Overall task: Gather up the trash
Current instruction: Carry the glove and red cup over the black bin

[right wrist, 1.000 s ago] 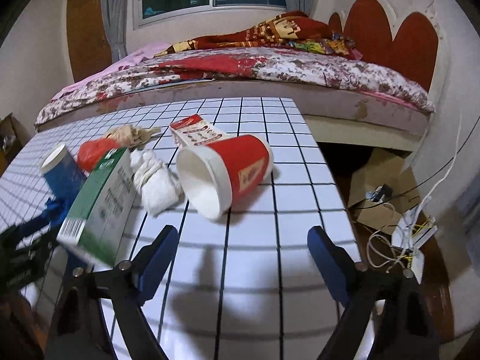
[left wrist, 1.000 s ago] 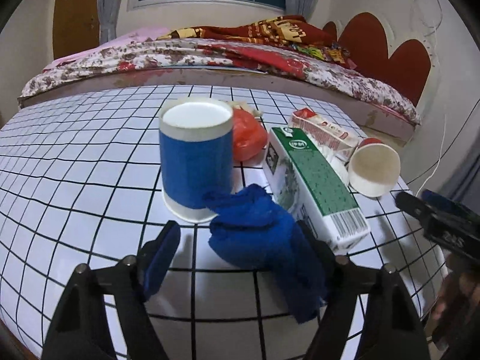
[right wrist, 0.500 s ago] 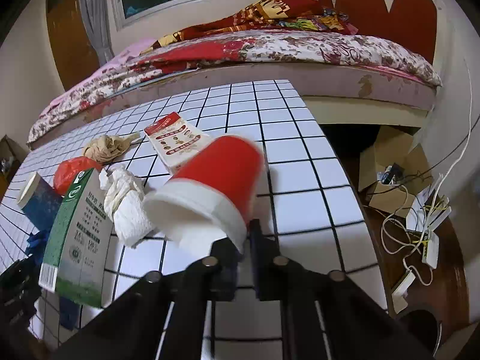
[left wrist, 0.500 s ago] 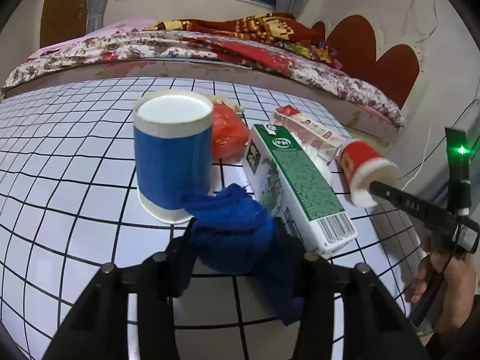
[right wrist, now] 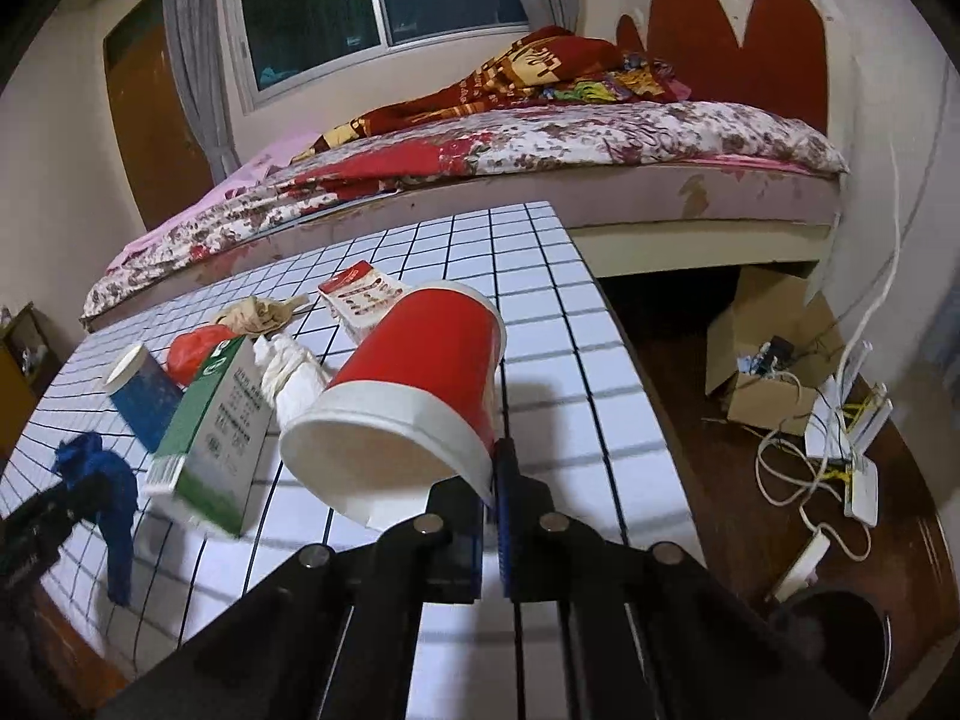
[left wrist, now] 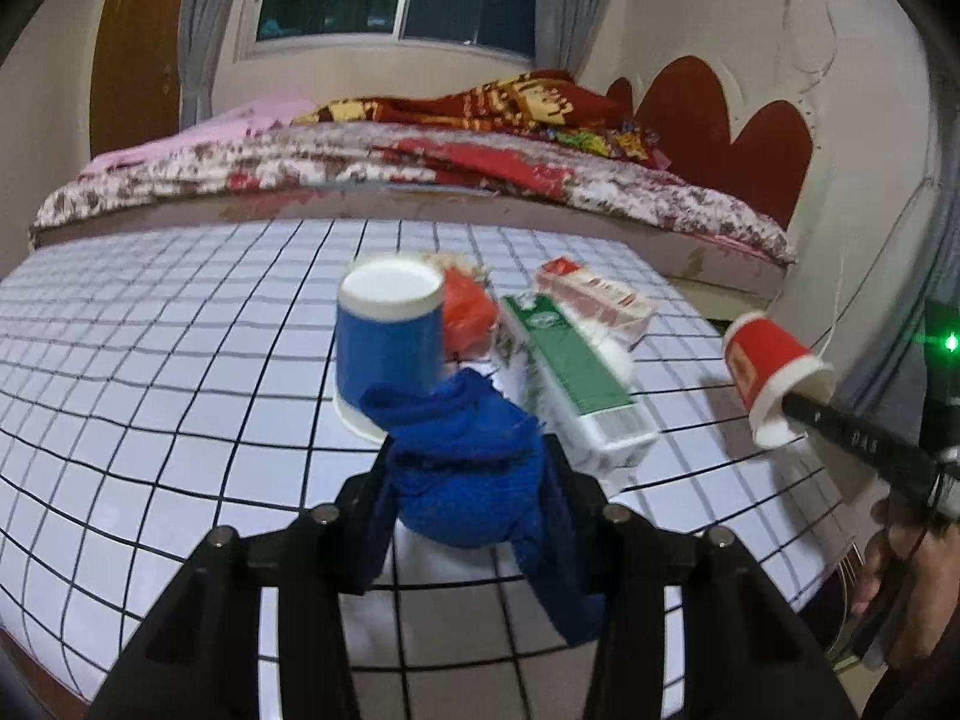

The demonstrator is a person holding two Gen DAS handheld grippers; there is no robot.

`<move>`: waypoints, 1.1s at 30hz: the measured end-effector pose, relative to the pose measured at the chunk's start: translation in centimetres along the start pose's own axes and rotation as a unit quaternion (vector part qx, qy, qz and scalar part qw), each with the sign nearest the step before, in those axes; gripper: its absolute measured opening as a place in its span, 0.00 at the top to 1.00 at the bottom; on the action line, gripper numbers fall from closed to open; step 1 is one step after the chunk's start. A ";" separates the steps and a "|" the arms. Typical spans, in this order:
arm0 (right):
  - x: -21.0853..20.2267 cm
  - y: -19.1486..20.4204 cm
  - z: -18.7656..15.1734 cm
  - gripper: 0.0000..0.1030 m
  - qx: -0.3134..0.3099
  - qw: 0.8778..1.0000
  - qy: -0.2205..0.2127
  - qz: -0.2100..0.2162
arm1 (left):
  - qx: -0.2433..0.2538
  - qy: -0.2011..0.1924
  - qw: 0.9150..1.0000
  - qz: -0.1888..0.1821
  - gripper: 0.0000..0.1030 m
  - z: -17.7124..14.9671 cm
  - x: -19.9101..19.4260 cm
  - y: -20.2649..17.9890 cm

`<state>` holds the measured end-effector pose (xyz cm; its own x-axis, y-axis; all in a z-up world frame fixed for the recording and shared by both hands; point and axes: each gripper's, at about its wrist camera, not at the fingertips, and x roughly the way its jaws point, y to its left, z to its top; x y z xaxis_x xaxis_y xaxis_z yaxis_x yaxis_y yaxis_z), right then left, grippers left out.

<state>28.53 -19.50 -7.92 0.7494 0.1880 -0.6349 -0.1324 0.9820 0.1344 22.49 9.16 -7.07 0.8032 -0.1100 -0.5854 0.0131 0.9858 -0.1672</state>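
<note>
Since a second ago both our grippers have closed on trash and lifted it. Our left gripper, which then stood wide around the blue cloth, now clamps that cloth, and the bundle hangs off the table with one tail drooping on the near right. Our right gripper, then open and short of the red cup, now pinches the cup's white rim, jaws almost together. That cup lay on its side on the table; now it is raised, mouth toward the camera, and in the left view it sits past the table's right edge, above the hand holding the tool.

What stayed on the table: the blue cup upside down just beyond the cloth, the red bag behind it, the green carton lying to the right, the white tissue beside it, and the red-and-white packet farther back. On the floor near right, we see a dark bin.
</note>
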 end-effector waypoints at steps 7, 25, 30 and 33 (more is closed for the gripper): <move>-4.1 -1.5 -2.0 0.96 0.001 1.000 -0.007 -0.008 | 0.024 -0.024 0.999 -0.013 0.56 -0.6 -2.1 -3.4; -11.0 -8.9 -4.8 0.96 0.055 0.996 -0.037 -0.056 | 0.102 -0.019 0.992 -0.078 0.56 -1.9 -2.3 -13.8; -12.3 -11.4 -5.4 0.96 0.071 0.994 -0.041 -0.073 | 0.119 -0.015 0.988 -0.097 0.56 -2.4 -2.0 -16.7; -13.1 -13.0 -6.0 0.96 0.082 0.992 -0.043 -0.083 | 0.131 -0.011 0.985 -0.110 0.56 -2.9 -1.9 -18.4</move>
<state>16.59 -34.67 -5.91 0.8053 0.0153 -0.5927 0.0989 0.9822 0.1597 18.98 -9.12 -5.19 0.7764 -0.3249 -0.5400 0.3394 0.9376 -0.0761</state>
